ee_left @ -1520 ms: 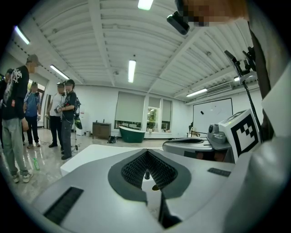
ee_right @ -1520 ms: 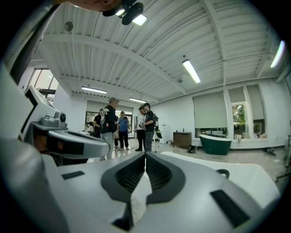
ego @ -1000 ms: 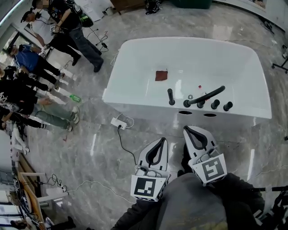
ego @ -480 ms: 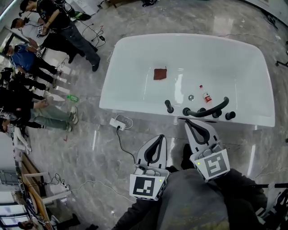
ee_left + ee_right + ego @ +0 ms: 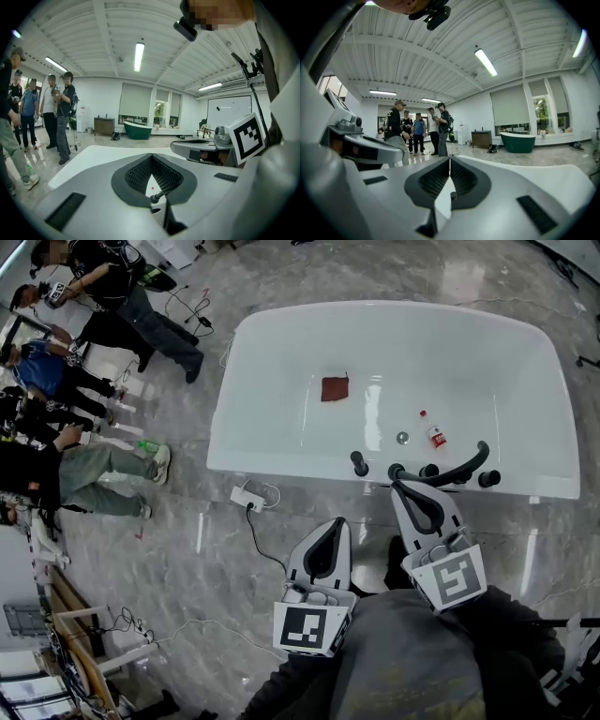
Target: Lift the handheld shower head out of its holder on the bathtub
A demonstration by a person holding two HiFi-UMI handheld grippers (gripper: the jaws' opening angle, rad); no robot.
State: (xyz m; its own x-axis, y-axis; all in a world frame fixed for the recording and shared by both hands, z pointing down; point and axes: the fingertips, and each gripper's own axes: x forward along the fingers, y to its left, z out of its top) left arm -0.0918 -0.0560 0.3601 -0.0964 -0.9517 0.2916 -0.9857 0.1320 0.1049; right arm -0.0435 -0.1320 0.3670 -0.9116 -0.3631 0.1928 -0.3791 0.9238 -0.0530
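At the bathtub's near rim: a person faces the white bathtub (image 5: 272, 442) with a gripper in each hand, both pointed ahead and tipped slightly down.
Left arm: the left gripper (image 5: 338, 523) is held low before the body, its tip over the grey floor (image 5: 187, 549), short of the tub's near wall.
Right arm: the right gripper (image 5: 397, 487) reaches farther, its tip at the near rim just beside the base of the curved black spout (image 5: 457, 470); contact cannot be told.
Tub contents: a red-brown cloth (image 5: 335, 388) lies on the bottom toward the far side; a small bottle (image 5: 434, 434) lies just beside the round drain (image 5: 402, 438), nearer the rim.
Shower head: the handheld shower head (image 5: 359, 463) stands upright in its holder at the left end of the row of black fittings on the near rim, apart from both grippers.
Left jaws: pressed together at the tips, holding nothing.
Right jaws: pressed together, holding nothing.
Surroundings: several people (image 5: 84, 343) stand on the floor off the tub's left end; a power strip (image 5: 246, 495) lies by the near-left corner.
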